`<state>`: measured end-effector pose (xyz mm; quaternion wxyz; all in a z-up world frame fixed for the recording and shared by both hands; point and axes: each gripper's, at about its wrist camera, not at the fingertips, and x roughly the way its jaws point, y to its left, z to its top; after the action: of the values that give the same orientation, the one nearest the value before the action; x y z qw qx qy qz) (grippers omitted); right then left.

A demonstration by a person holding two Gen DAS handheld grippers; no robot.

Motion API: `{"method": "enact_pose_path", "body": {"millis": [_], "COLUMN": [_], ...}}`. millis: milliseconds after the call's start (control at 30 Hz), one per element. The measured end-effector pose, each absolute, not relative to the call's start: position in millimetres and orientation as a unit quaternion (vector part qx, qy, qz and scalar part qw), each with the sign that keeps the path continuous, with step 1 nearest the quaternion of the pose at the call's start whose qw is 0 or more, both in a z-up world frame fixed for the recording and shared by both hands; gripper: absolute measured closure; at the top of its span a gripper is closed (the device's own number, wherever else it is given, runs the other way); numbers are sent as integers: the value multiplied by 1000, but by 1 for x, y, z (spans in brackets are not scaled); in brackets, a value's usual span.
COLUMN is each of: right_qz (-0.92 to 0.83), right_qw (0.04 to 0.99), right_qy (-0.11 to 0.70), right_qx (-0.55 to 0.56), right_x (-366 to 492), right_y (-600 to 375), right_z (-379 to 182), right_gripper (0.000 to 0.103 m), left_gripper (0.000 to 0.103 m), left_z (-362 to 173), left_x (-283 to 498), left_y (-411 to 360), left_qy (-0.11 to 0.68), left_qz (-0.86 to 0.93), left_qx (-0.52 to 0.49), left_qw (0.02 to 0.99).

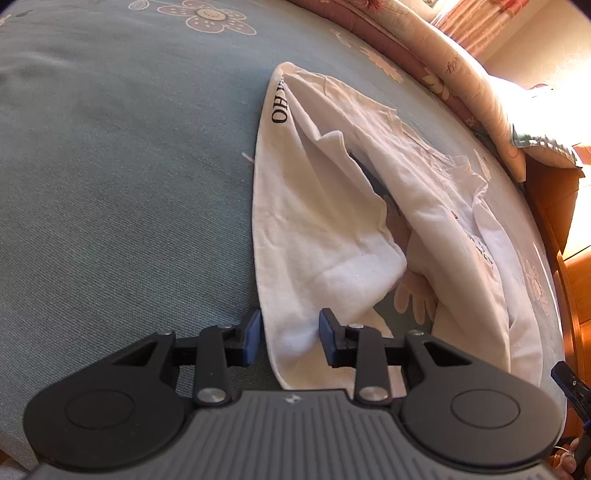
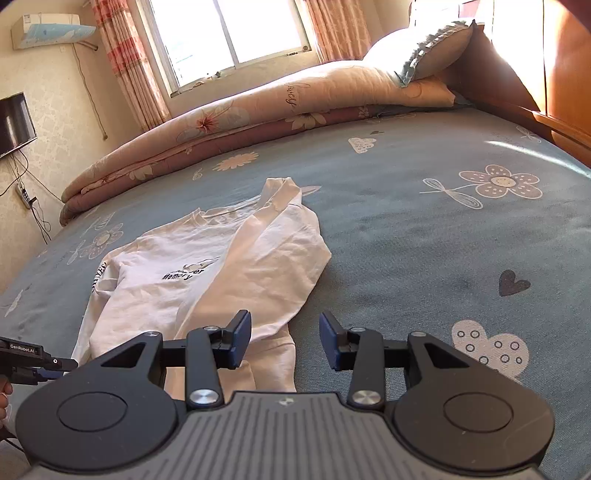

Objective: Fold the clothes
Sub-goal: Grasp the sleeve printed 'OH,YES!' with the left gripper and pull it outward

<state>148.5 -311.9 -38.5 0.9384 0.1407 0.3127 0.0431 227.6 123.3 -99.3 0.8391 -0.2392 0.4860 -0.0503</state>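
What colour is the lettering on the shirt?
Black, on the white shirt; it shows best in the right wrist view.

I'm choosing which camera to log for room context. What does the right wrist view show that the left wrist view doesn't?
Right wrist only: the window, air conditioner, wall TV and the shirt's "Memory" print.
Left wrist only: "OH" lettering along the fold.
Both: the white shirt on the blue floral sheet, rolled quilt, and open grippers, left gripper and right gripper.
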Motion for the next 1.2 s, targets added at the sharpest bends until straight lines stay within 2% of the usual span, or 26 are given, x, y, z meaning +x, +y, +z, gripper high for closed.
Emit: {"method": "enact_pose_path", "body": {"millis": [33, 67, 100, 133, 600, 1200], "right_qz": [43, 44, 44, 44, 33, 24], "right_qw": [938, 939, 939, 939, 939, 935], "right_qy": [313, 313, 313, 313, 316, 338], "right_qx": [140, 138, 137, 136, 130, 104], "right_x": [148, 147, 146, 146, 148, 163], "right_y": [-311, -311, -310, -310, -311, -297], "right_z": [-38, -38, -37, -37, -38, -44], "right_gripper": [58, 58, 58, 58, 58, 57], "left_gripper": [73, 82, 101, 103, 103, 103], "left_z": [-100, -101, -101, -101, -46, -30], "left_x": [230, 231, 233, 233, 249, 307], "left_y": [124, 124, 124, 123, 165, 256], "left_qy": [485, 483, 483, 483, 433, 420], "left_qz": [-49, -48, -47, -44, 17, 173], "left_qx": [-243, -247, -246, -238, -188, -127], "left_qw": [839, 838, 839, 841, 881, 882]}}
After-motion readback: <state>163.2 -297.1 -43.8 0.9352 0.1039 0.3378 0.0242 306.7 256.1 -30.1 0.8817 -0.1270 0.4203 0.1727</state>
